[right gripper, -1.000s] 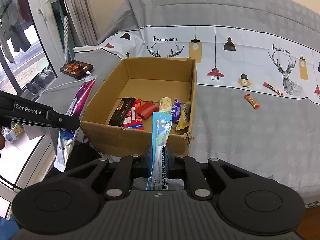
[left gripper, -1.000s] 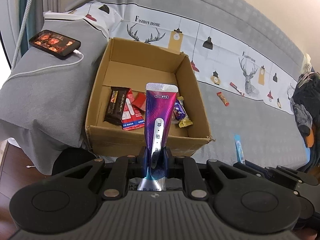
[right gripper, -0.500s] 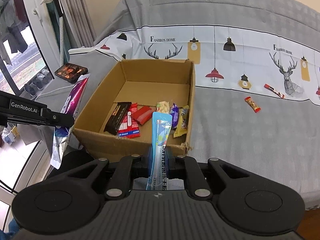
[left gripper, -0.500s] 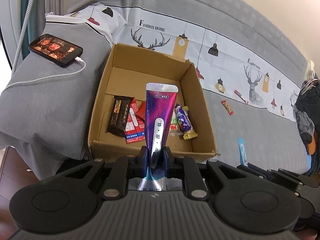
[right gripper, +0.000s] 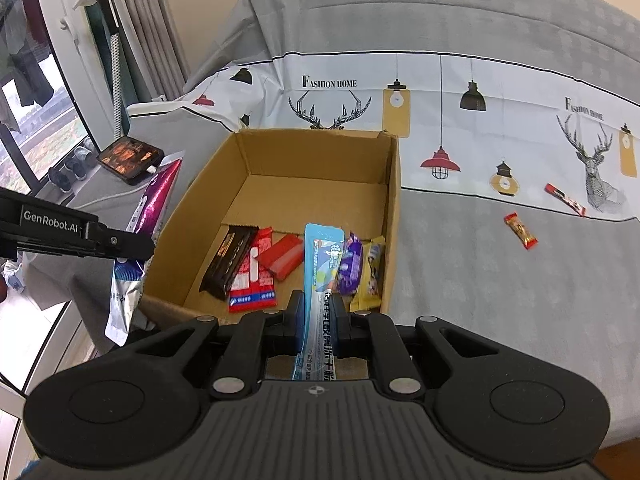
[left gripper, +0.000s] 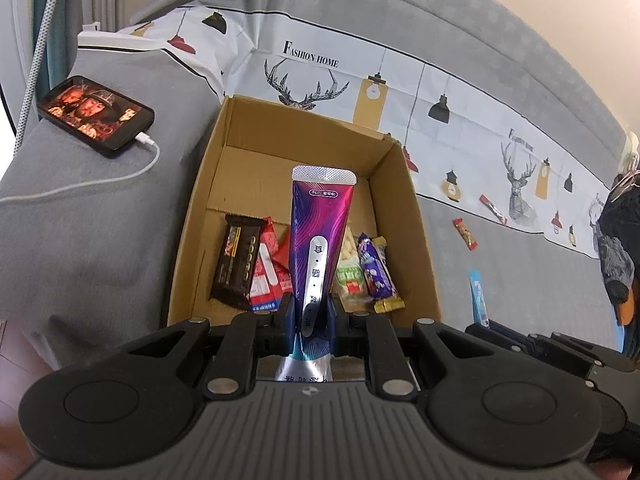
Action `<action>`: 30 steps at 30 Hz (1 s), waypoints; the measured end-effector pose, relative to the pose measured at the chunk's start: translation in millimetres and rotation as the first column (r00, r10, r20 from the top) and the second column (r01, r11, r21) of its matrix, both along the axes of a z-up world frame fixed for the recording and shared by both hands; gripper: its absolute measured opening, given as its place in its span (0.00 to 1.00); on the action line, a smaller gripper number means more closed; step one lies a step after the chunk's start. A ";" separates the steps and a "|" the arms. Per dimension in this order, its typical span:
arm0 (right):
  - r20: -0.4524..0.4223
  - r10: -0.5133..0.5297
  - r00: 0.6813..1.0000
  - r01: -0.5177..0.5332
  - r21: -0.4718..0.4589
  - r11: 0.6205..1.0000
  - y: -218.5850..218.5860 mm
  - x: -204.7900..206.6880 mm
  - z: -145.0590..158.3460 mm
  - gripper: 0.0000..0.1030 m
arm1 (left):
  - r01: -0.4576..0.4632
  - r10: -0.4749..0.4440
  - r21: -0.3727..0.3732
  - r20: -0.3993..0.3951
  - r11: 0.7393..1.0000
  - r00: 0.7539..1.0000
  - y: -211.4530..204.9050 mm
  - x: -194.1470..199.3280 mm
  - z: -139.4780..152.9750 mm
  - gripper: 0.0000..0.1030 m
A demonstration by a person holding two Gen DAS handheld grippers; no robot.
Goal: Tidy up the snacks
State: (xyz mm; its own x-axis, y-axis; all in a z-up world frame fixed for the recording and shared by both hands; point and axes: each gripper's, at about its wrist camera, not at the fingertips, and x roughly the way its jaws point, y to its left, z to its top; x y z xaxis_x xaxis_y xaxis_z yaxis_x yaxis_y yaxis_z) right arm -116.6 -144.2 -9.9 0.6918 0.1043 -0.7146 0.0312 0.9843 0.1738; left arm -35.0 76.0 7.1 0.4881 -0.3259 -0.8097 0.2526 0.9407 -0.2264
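Note:
An open cardboard box [left gripper: 394,184] [right gripper: 394,200] stands on the bed and holds several snacks: a dark bar [left gripper: 236,264], red packets [right gripper: 256,276] and a purple candy [left gripper: 374,270]. My left gripper [left gripper: 310,320] is shut on a purple pouch [left gripper: 320,232], held upright over the box's near edge. My right gripper [right gripper: 318,316] is shut on a light blue stick pack [right gripper: 322,264], also over the near edge. The left gripper and its pouch [right gripper: 154,204] show at the left of the right wrist view.
Two small red snacks [right gripper: 520,230] [right gripper: 566,199] lie on the grey and white bedspread [right gripper: 480,280] right of the box. A phone [left gripper: 96,114] with a white cable lies on a grey cushion to the left. A window and a rack stand at far left.
Both grippers have moved forward and higher over the box's near edge, each still holding its packet. The box interior now shows more from above.

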 end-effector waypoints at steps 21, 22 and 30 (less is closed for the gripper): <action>-0.090 0.020 0.996 -0.019 0.020 1.000 -5.2 121.7 -54.8 0.13 | -0.002 0.008 0.081 -0.074 0.997 0.997 -32.7 106.3 -60.4 0.17; -0.096 0.017 0.995 -0.015 0.017 1.000 -5.5 125.0 -58.2 0.13 | -0.002 0.009 0.092 -0.072 0.996 0.997 -34.1 109.2 -64.4 0.17; -0.121 -0.076 0.990 0.079 0.021 0.997 -15.8 139.4 -74.9 0.63 | -0.012 0.006 0.262 0.025 0.965 1.000 -44.0 112.2 -88.4 0.99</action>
